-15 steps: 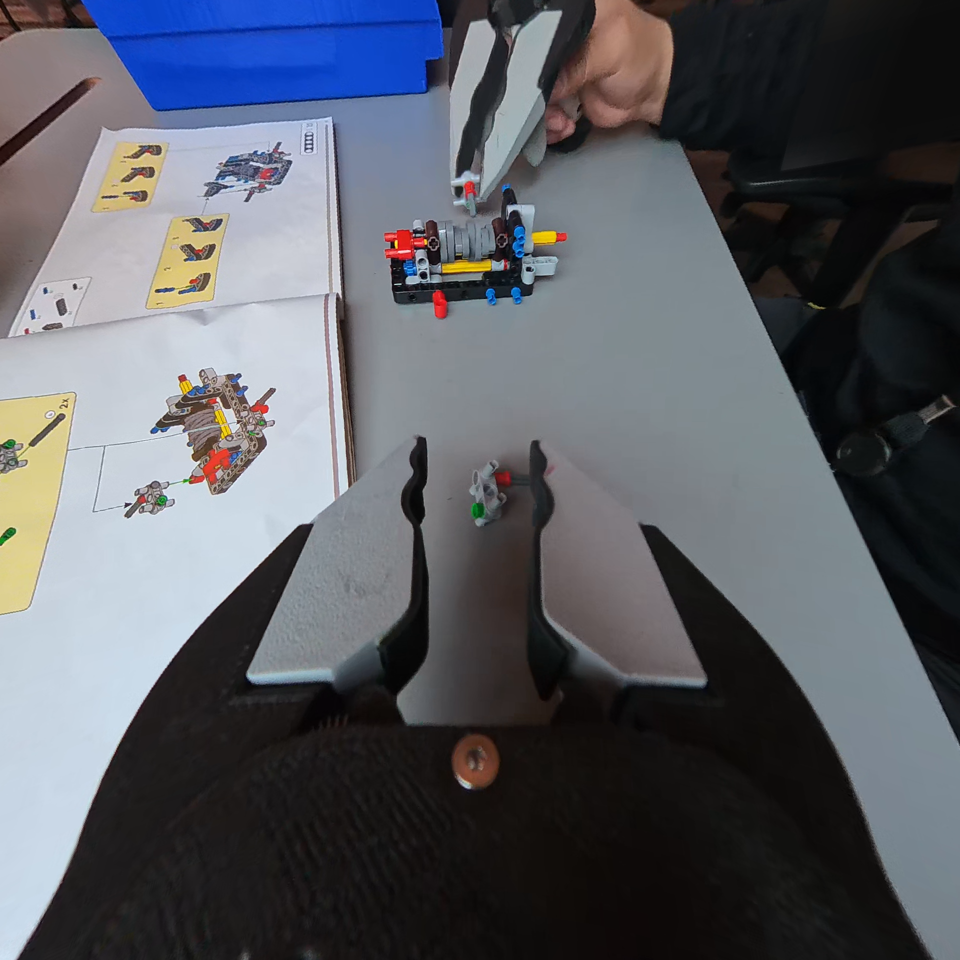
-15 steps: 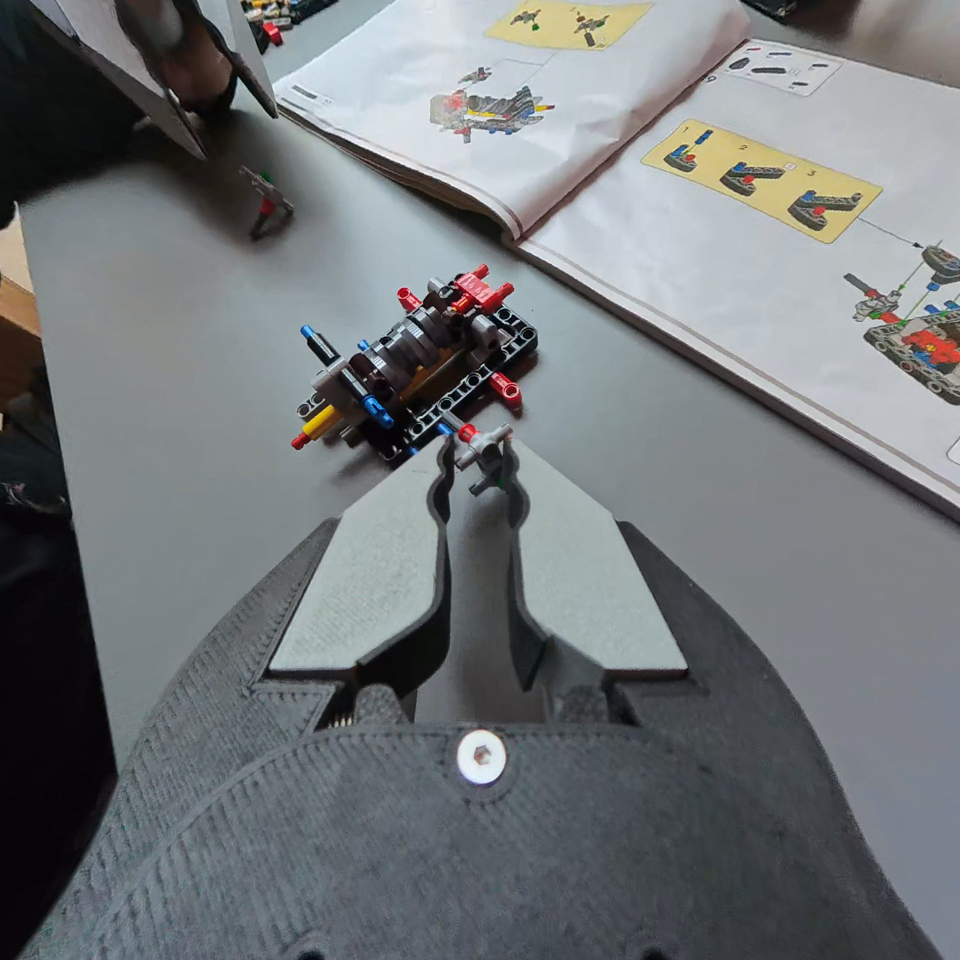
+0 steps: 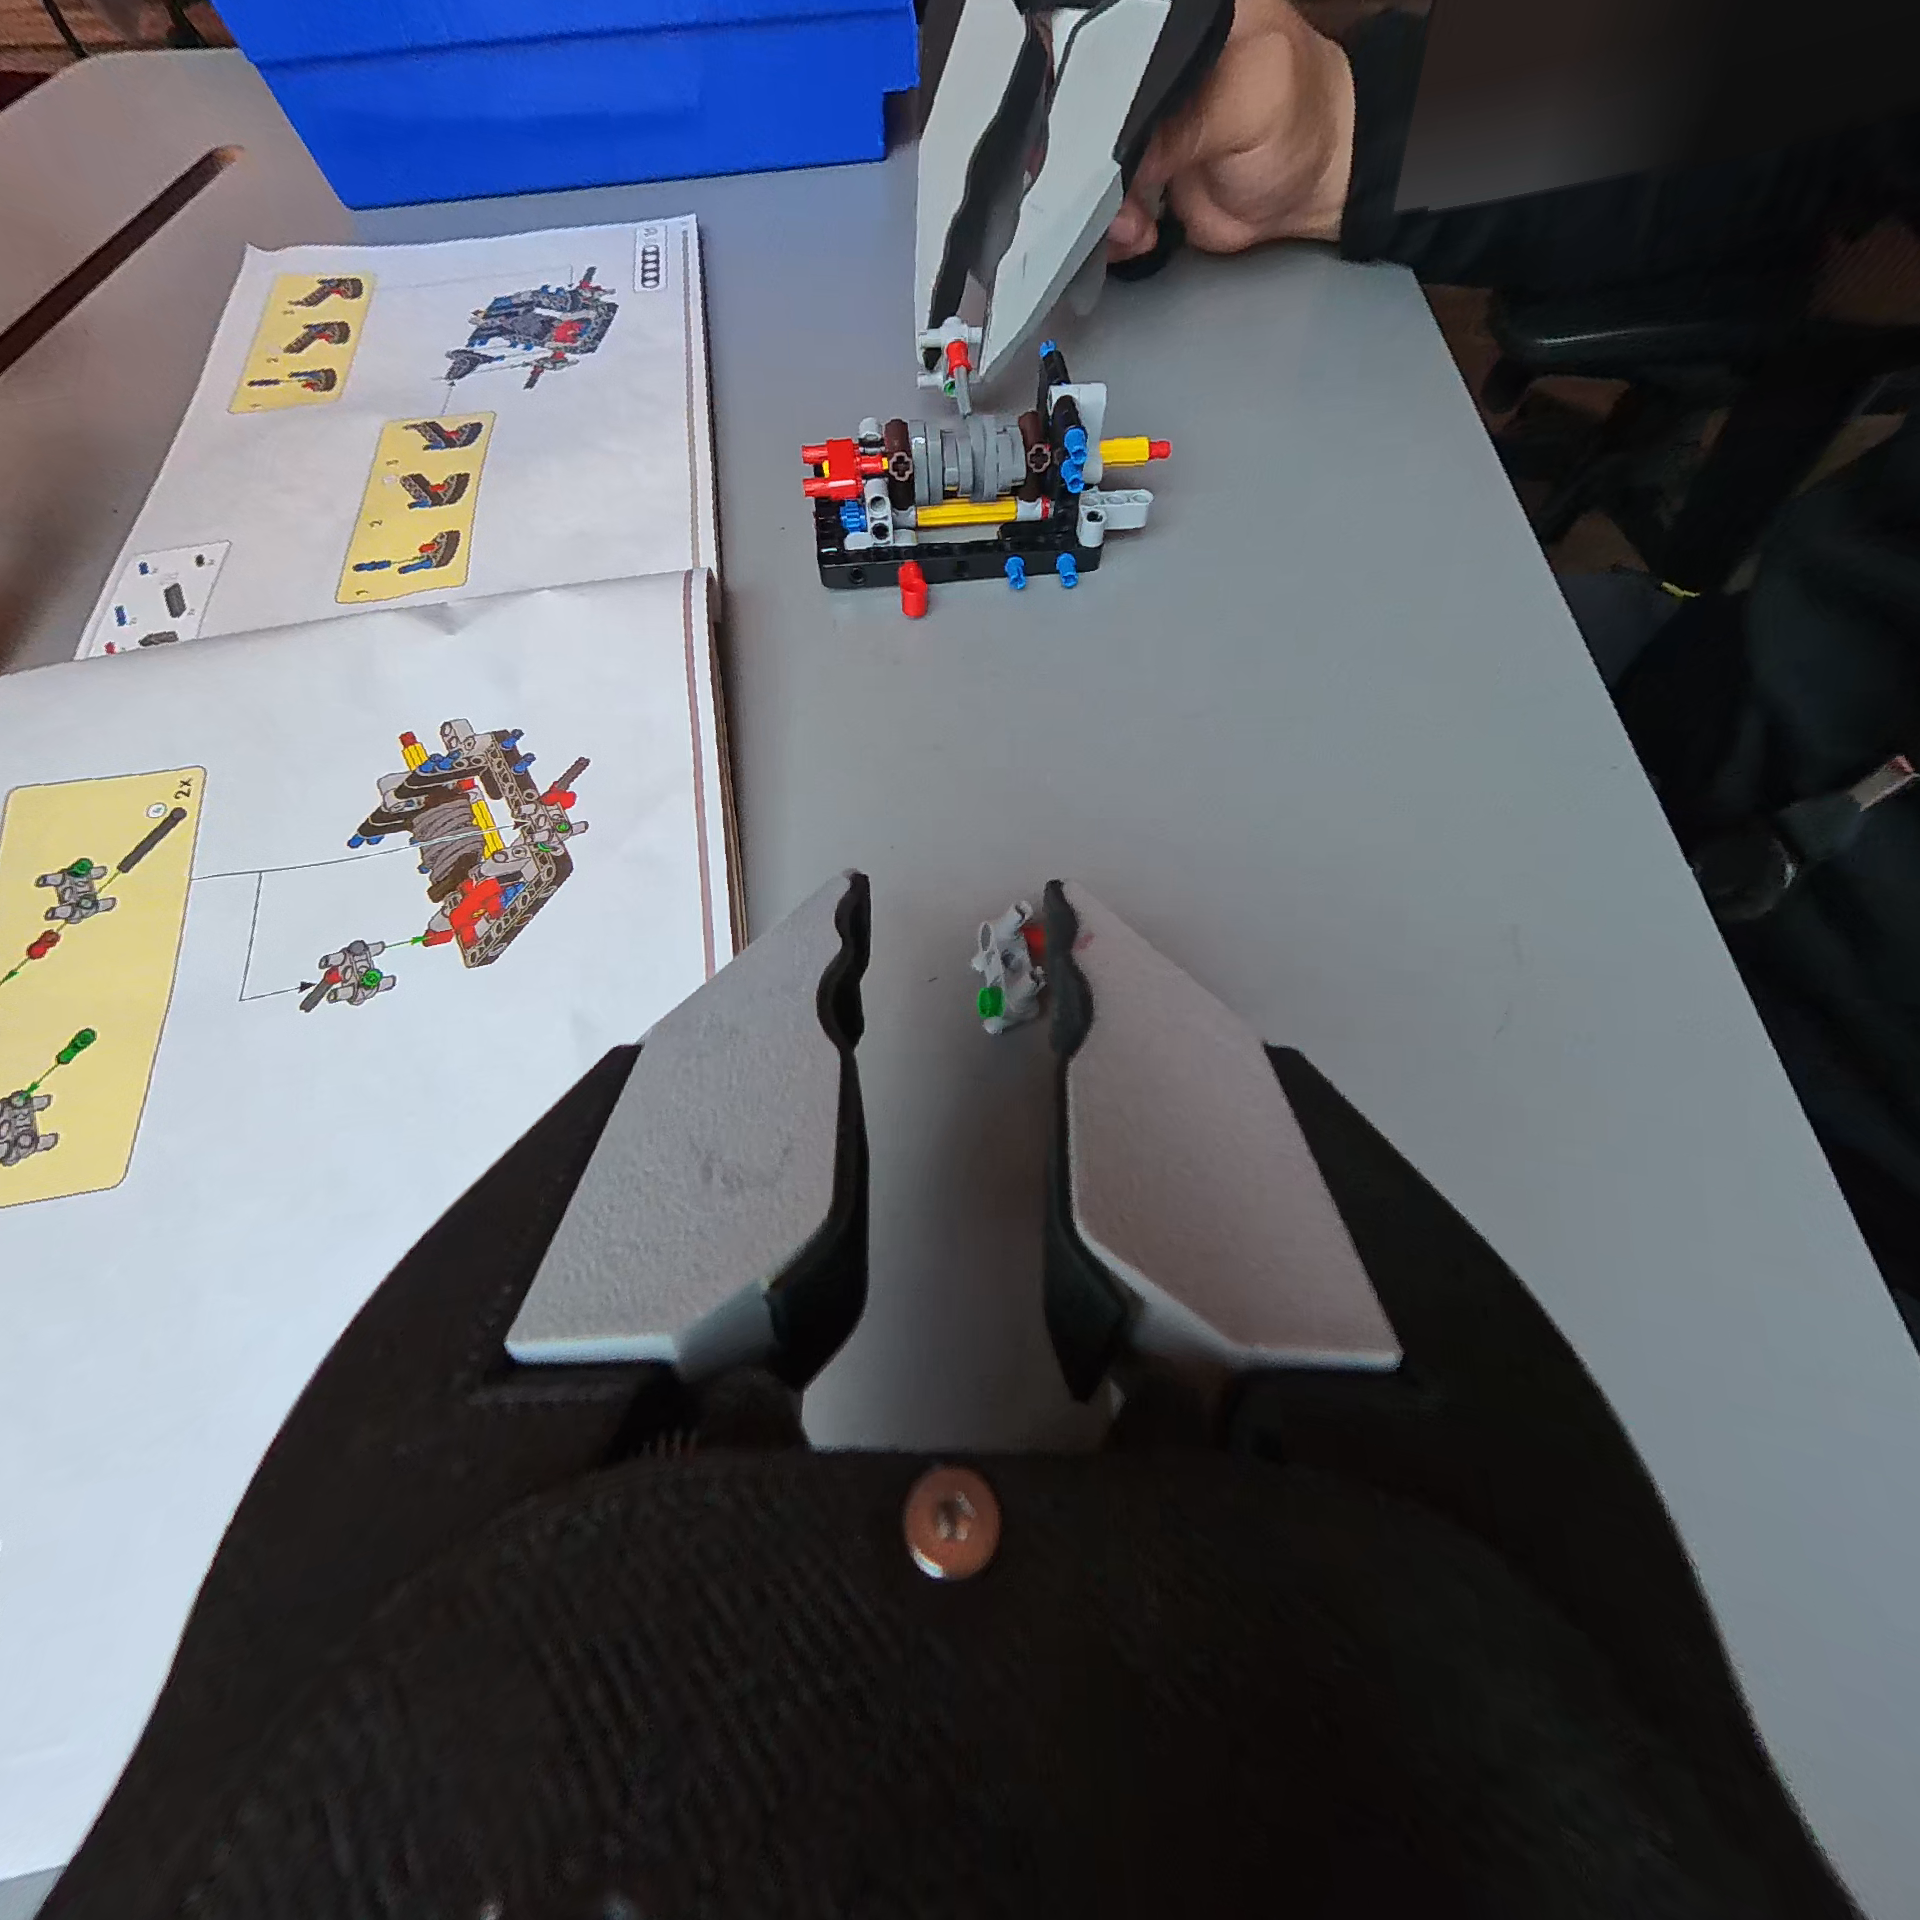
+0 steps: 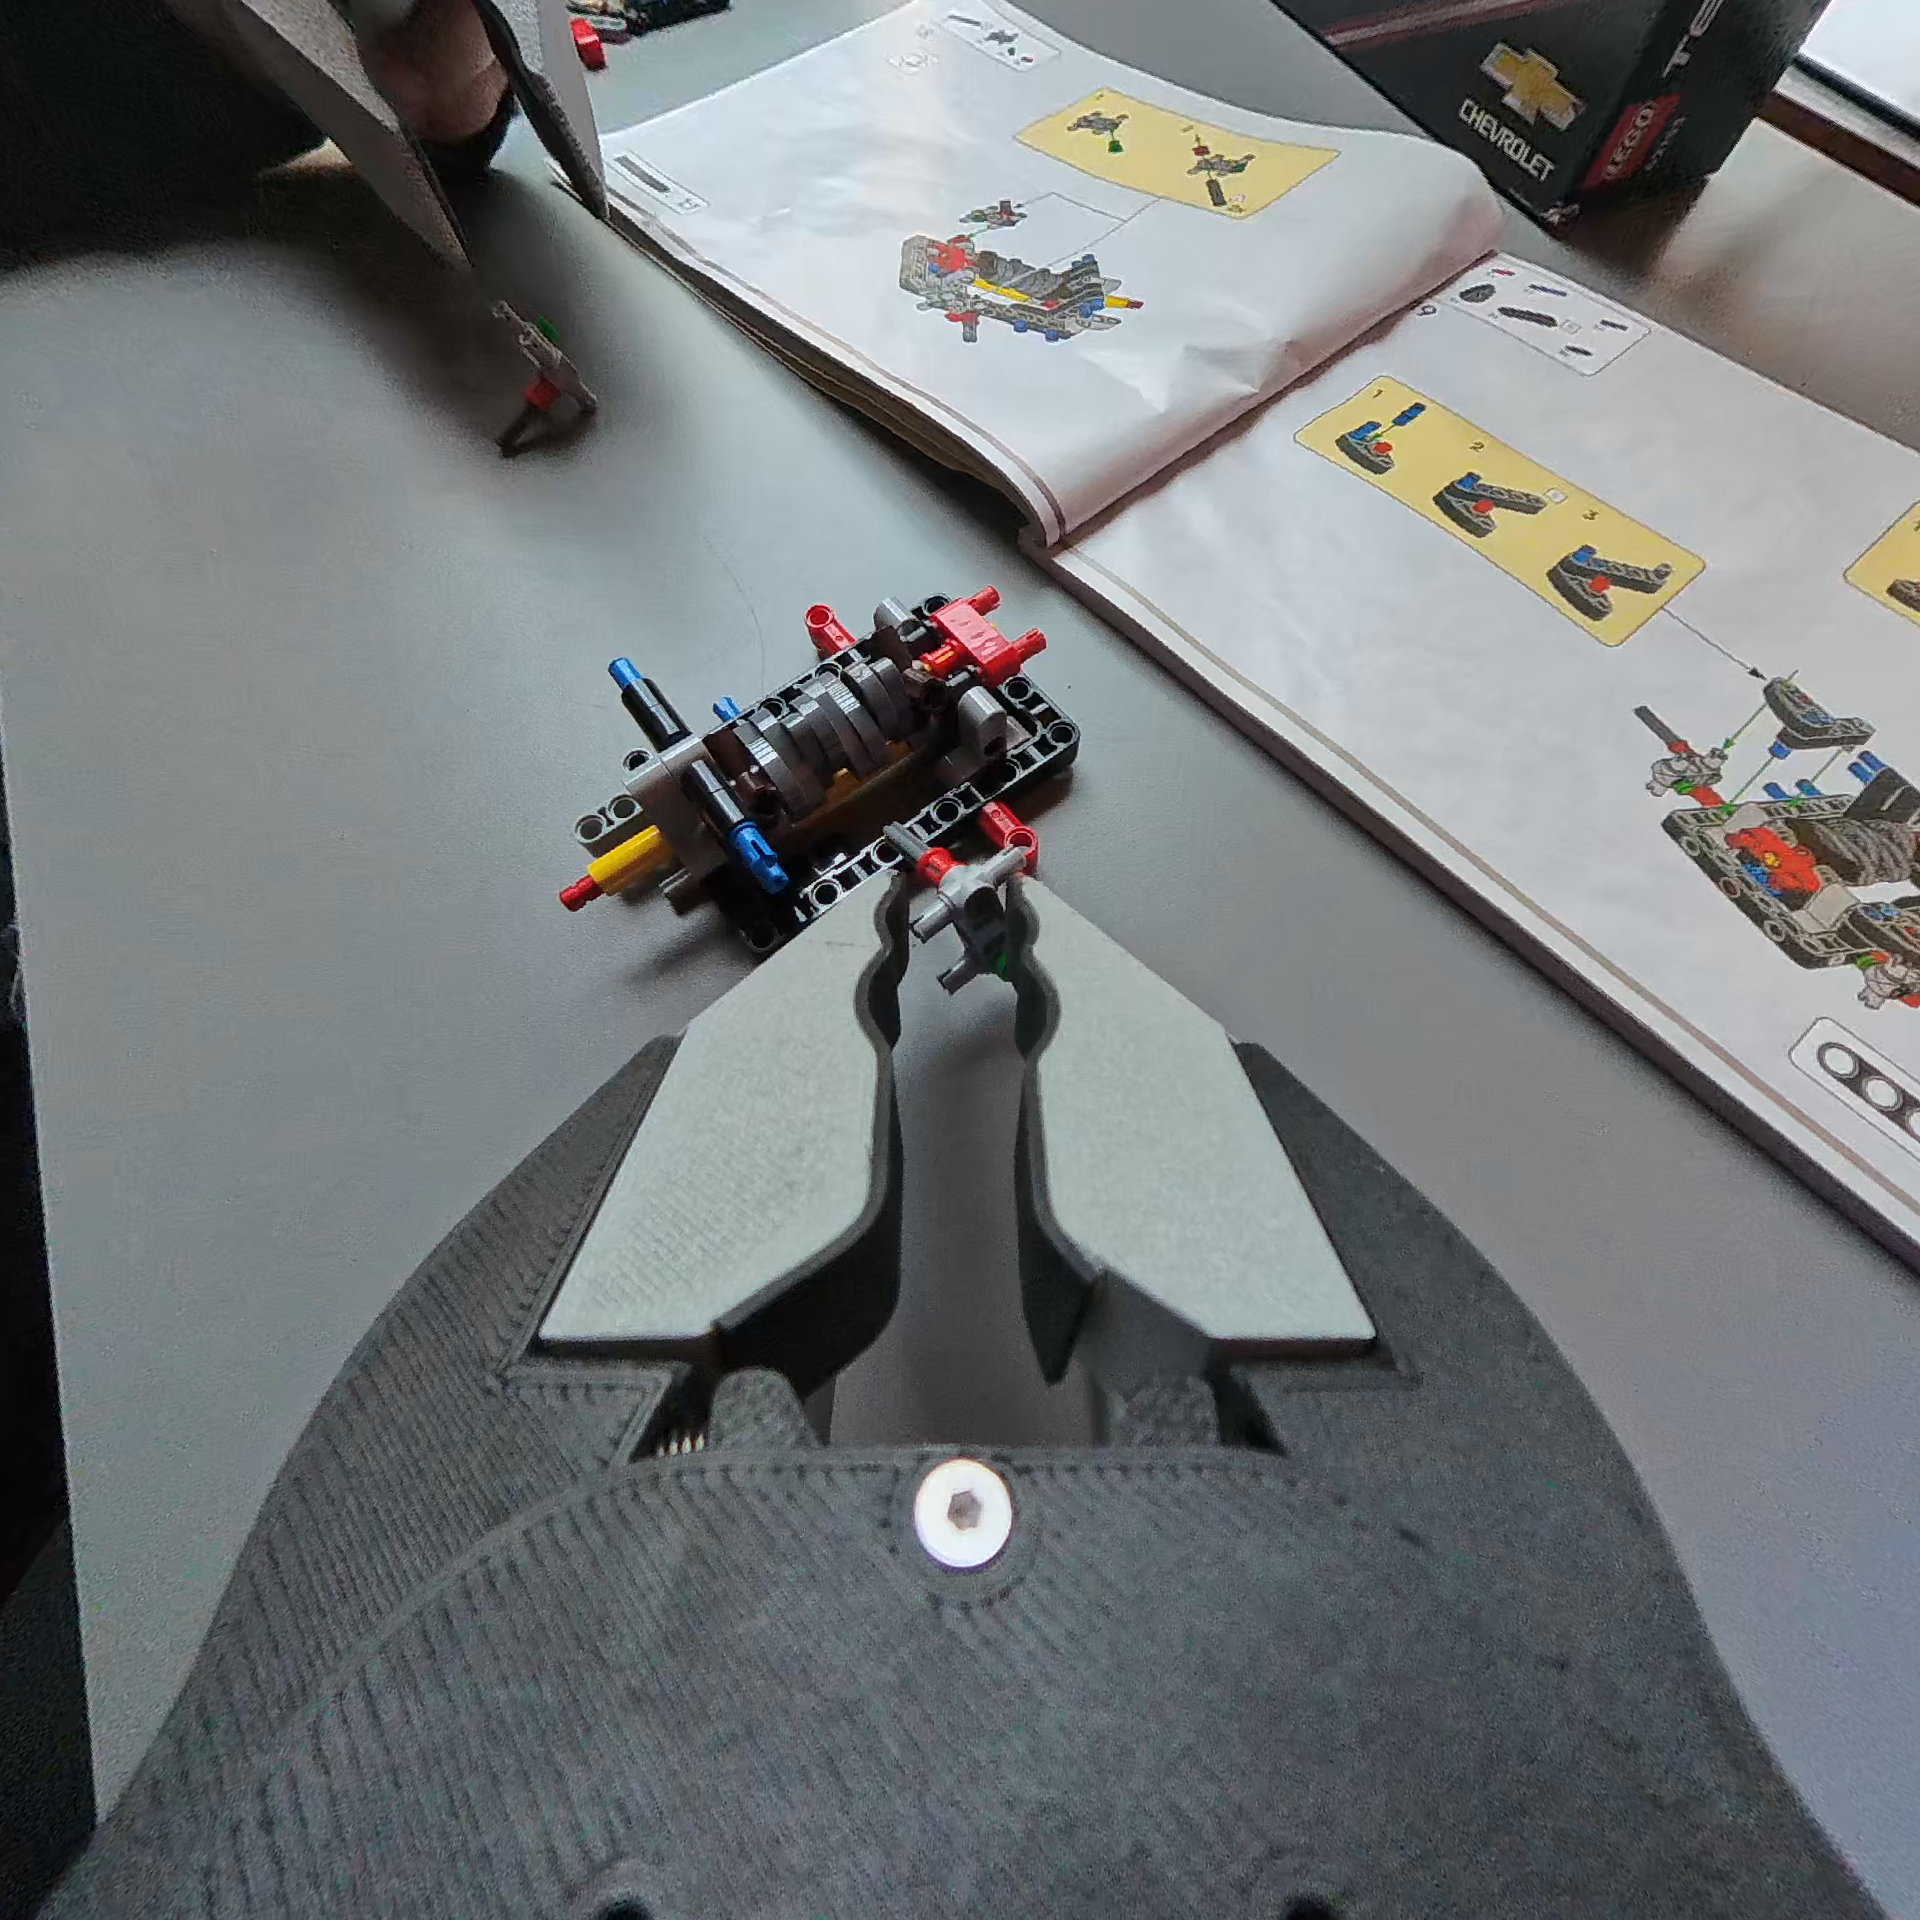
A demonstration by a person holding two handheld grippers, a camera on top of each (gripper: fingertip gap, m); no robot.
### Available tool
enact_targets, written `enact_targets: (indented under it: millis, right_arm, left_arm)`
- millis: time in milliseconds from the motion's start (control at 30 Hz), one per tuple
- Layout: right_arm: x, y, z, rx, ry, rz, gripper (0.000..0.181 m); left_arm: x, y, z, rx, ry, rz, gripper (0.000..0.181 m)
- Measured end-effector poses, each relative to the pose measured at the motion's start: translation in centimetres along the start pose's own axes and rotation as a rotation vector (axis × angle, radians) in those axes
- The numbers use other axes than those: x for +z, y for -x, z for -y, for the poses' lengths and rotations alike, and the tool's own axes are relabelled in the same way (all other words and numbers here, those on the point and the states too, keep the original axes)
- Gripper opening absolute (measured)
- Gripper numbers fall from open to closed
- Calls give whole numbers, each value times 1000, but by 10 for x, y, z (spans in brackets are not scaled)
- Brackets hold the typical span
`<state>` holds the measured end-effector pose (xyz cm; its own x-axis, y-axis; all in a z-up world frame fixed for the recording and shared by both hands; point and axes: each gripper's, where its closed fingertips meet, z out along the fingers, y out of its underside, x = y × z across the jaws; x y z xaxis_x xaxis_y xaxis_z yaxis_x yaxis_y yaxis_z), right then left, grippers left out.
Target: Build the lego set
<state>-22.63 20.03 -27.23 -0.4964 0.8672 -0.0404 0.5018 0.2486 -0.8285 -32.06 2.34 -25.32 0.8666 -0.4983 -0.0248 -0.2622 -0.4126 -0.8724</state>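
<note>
- The right gripper (image 4: 956,935) pinches a small grey connector piece (image 4: 966,904) at frame centre, just beside the black frame assembly (image 4: 831,748).
- The left gripper (image 3: 951,956) is released around a second small piece (image 3: 1006,966) lying on the table (image 3: 1299,779).
- Advice: line the connector's axle up with its hole before pressing, and keep the frame from sliding.

Soft even daylight, faint shadows, sharp centres, wide-angle bending at edges, dim blurred corners

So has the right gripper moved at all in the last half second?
Yes, slightly: the right gripper has edged forward toward the lego model, which now lies nearer its tips.
</note>
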Motion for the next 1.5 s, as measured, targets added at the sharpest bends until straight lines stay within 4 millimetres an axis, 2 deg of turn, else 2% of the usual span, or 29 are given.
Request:
enact_targets:
  millis: [733,933,1000,1067,1133,1233,1367,1500]
  right_arm:
    - [2,1,-2,12,18,20,16]
    - [-7,2,7,31,-64,49,15]
    - [-10,1,9,43,-84,53,15]
    - [-10,0,9,39,-88,42,16]
    - [-11,1,9,26,-89,28,16]
    - [-15,4,7,17,-94,13,16]
    - [-28,12,9,28,-150,4,15]
    - [-36,40,8,28,-174,96,16]
  left_arm:
    - [0,1,-5,-3,31,-1,27]
    - [3,3,-6,9,46,31,23]
    - [9,11,0,-32,67,97,22]
    - [21,6,17,-70,83,107,24]
    - [33,10,23,-94,169,168,22]
    - [61,-13,41,-236,158,76,21]
    - [78,-26,22,-300,270,97,30]
    - [75,-9,25,-231,252,195,39]
